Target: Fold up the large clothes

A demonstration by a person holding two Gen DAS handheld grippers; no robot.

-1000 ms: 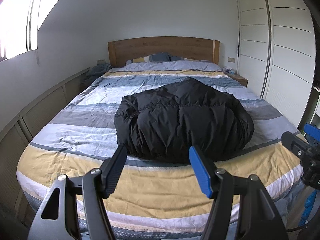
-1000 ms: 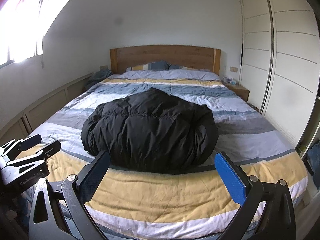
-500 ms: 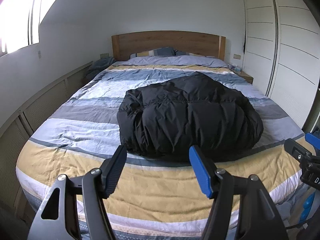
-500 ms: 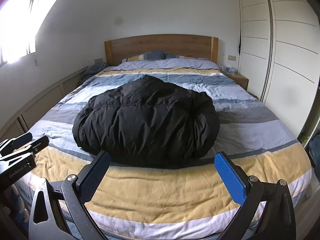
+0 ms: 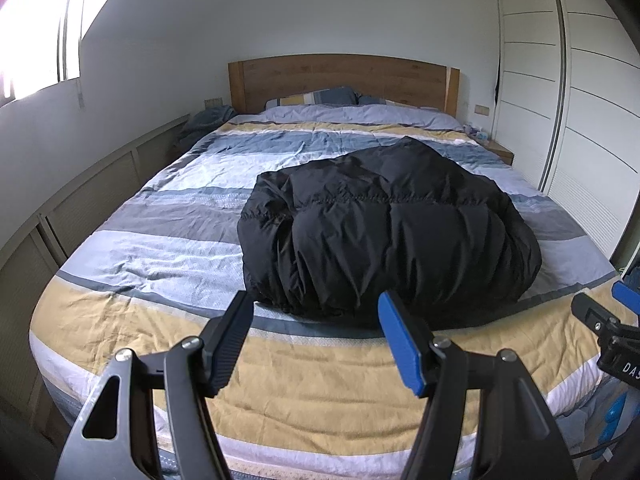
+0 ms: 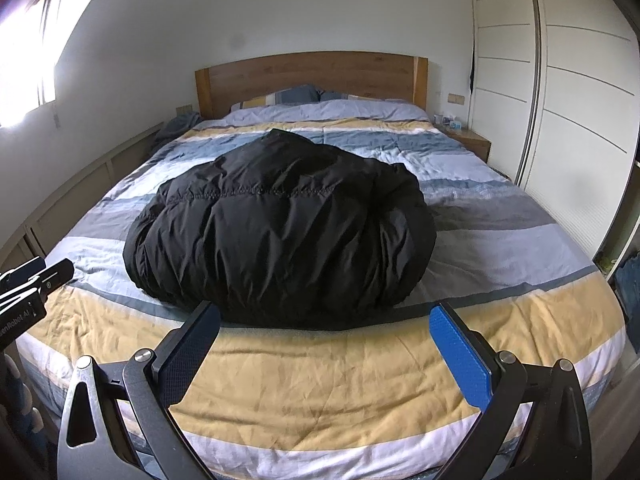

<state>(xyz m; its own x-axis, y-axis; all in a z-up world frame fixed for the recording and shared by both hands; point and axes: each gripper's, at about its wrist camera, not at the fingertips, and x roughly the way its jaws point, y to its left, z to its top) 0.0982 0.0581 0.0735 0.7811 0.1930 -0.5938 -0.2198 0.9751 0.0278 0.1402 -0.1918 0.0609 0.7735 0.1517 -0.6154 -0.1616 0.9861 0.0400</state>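
A black puffer jacket [image 5: 388,236] lies bunched in a heap on the striped bed [image 5: 320,380], a little right of centre in the left wrist view. In the right wrist view the same jacket [image 6: 280,232] sits left of centre. My left gripper [image 5: 316,340] hovers over the yellow stripe at the foot of the bed, open, nothing between its fingers, short of the jacket's near hem. My right gripper [image 6: 326,354] stands open wider, also empty, just before the hem. Each gripper shows at the edge of the other's view.
A wooden headboard [image 5: 344,80] and pillows [image 5: 320,98] stand at the far end. White wardrobe doors [image 5: 580,120] run along the right, with a small nightstand [image 5: 498,152] beside them. Low panelling [image 5: 80,208] and a bright window line the left wall.
Both grippers have come closer to the bed and dipped; the jacket looms larger and sits nearer the fingertips. Both stay open as before.
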